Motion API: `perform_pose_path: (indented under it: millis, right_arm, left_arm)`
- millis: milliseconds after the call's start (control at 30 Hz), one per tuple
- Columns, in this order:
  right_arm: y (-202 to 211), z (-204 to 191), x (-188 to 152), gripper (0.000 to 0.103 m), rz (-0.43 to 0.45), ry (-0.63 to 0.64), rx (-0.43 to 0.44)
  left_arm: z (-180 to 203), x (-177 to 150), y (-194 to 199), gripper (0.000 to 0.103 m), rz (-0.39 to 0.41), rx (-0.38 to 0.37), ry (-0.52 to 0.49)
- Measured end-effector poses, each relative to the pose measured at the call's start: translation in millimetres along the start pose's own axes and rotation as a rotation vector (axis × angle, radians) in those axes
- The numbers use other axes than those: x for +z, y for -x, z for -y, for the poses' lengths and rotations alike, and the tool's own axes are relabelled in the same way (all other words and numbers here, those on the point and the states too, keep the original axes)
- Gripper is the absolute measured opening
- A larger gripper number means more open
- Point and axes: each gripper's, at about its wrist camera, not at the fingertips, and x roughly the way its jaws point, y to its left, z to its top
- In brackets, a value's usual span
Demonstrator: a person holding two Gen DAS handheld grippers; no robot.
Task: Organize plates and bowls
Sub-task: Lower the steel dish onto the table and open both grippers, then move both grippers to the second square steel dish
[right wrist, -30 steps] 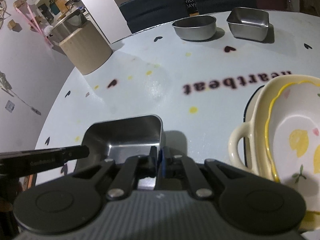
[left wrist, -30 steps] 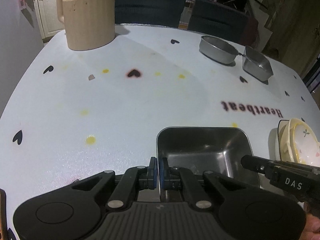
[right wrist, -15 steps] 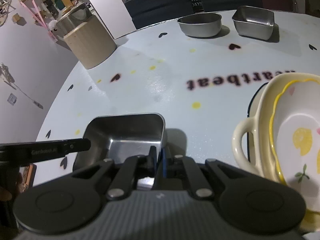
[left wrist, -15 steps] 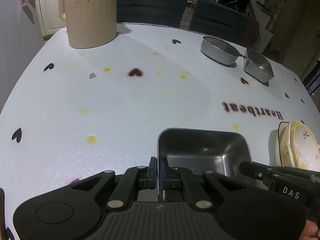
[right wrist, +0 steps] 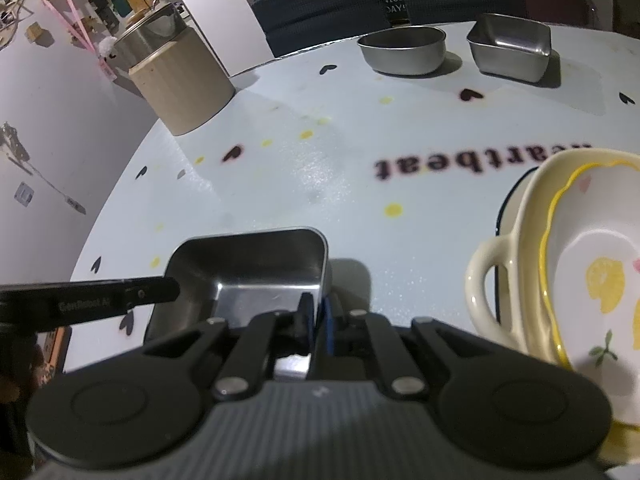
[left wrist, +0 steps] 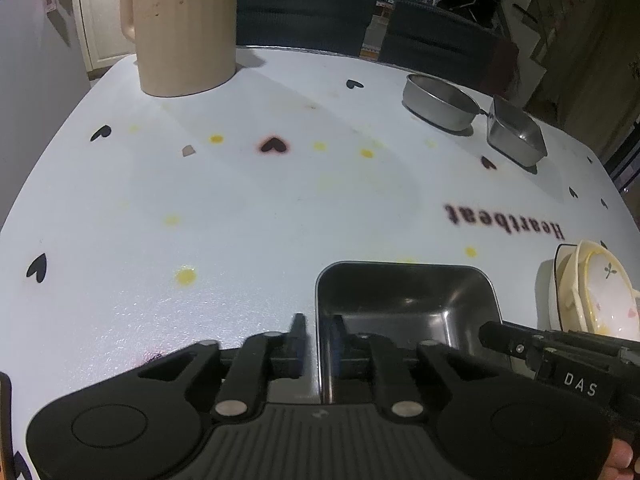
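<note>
We observed a square steel pan (left wrist: pixel 408 304) resting on the white bench (left wrist: pixel 240 208), near its front edge, with one pair of tongs at each of its side walls. The left tongs (left wrist: pixel 318 344) straddled the pan's left wall: one finger (left wrist: pixel 298 332) stood outside the wall and apart from it, the other inside the pan. Their jaws had just been opening and stood narrowly apart, with a visible gap on the outer side, so the wall lay between them without being pinched. The right tongs (right wrist: pixel 316 320) straddled the pan's right wall near its front corner (right wrist: pixel 320 264). Their jaws were almost together on the thin wall; we took the pan as gripped there.

To the right of the pan, well apart from it, we saw a stack of cream ceramic dishes (right wrist: pixel 560 264), the topmost printed with lemons. At the far side of the bench stood a round steel bowl (left wrist: pixel 438 106) and, just beside it, a smaller square steel pan (left wrist: pixel 516 136). A beige pitcher (left wrist: pixel 184 36) stood at the far left corner.
</note>
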Motion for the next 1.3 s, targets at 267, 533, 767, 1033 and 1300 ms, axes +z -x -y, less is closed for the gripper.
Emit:
perform_pose_path:
  millis: [267, 533, 767, 1033, 1300]
  right_arm:
    - [9, -4, -2, 0.041, 0.02, 0.061, 0.01]
    - [39, -2, 2, 0.068, 0.074, 0.116, -0.005]
    - [81, 25, 20, 0.096, 0.156, 0.13, -0.053]
    - [126, 76, 57, 0.103, 0.239, 0.097, -0.14]
    - [130, 128, 95, 0.103, 0.302, -0.023, -0.234]
  left_arm:
    - [-3, -2, 16, 0.055, -0.008, -0.01, 0.004]
    - [2, -3, 46, 0.099, 0.069, 0.007, 0.01]
    - [24, 11, 63, 0.103, 0.138, -0.006, 0.009]
    - [69, 34, 58, 0.103, 0.187, -0.032, -0.017]
    - [127, 64, 40, 0.103, 0.246, -0.088, -0.044]
